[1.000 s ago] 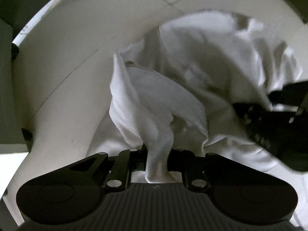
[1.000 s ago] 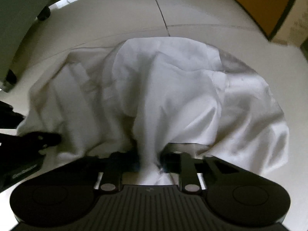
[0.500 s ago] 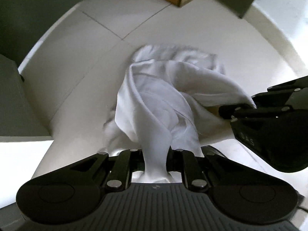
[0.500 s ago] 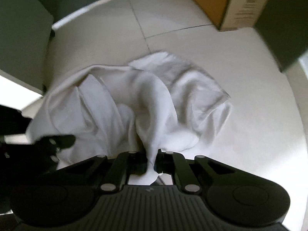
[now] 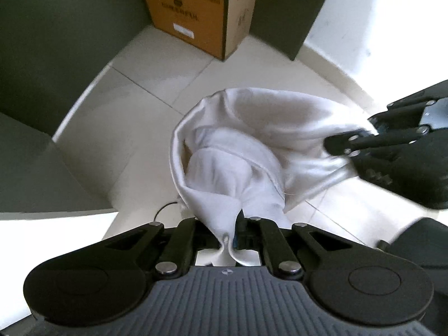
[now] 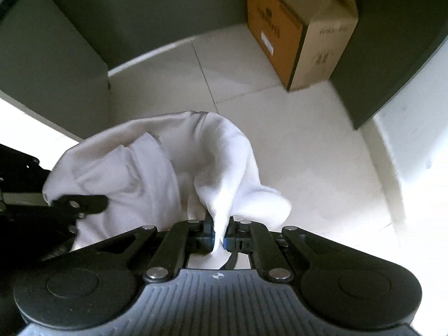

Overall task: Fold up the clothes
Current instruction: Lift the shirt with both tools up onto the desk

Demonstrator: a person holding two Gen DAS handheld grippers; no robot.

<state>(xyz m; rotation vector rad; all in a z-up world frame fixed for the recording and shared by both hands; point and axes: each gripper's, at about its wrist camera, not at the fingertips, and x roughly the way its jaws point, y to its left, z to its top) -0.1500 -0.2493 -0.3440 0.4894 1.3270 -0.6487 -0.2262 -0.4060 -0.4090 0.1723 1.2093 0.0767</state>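
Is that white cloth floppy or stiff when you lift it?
Probably very floppy: the white cloth sags in soft folds between the left gripper and right gripper. Likely light too, since thin pinches hold it.

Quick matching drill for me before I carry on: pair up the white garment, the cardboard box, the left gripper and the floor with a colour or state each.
Things:
1. white garment
2. cardboard box
3. left gripper
4. floor

States:
A. pale tiles with seams
B. closing on a bunched fold of cloth
C. hanging between both grippers
D. brown, standing by the dark wall

Pairs: 1-C, 2-D, 3-B, 4-A
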